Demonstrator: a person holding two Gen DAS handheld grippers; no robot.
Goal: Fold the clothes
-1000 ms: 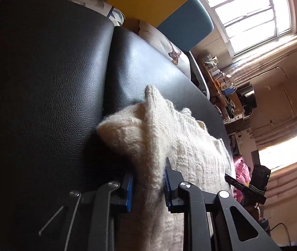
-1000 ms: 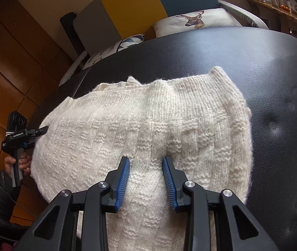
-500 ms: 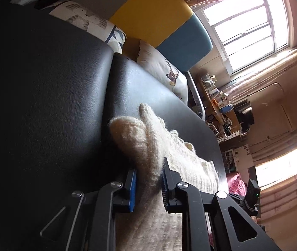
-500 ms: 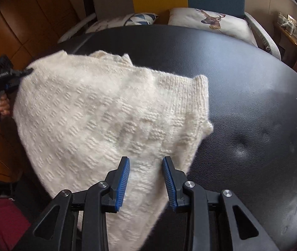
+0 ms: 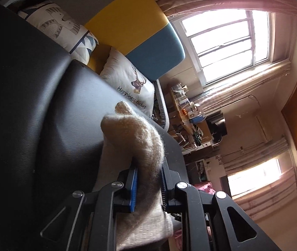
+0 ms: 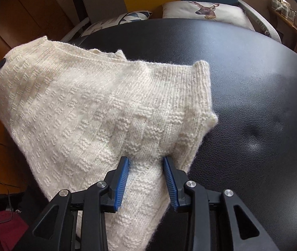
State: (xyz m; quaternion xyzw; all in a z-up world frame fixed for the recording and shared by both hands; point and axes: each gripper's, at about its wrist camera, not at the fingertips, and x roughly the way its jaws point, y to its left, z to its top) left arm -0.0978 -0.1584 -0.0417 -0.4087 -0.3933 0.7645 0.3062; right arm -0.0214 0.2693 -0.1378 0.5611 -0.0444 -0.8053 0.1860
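**Sweater lifting off the cushion, both grips on**

Biggest change vs 1 s ago: the cream knit sweater lay spread flat on the black leather cushion; now most of it hangs in the air betw. my two grippers, w/ only the far ribbed edge near the leather. I judge this as mid-fold, carrying one side over, but which fold I can't say.

My right gripper: jaws narrowed onto a bunched ridge of knit, pads pressed into it. It has tilted up and back since 1 s ago.

My left gripper: jaws pinched on a thick roll of the same sweater, which now humps higher in front of the lens.

Hard to tell: sleeves and neckline are hidden in the drape; the lower hem is cut off by the frame edge. In the right view, my left gripper is only a dark sliver at the frame edge. The sweater's underside and layer count are unseen.
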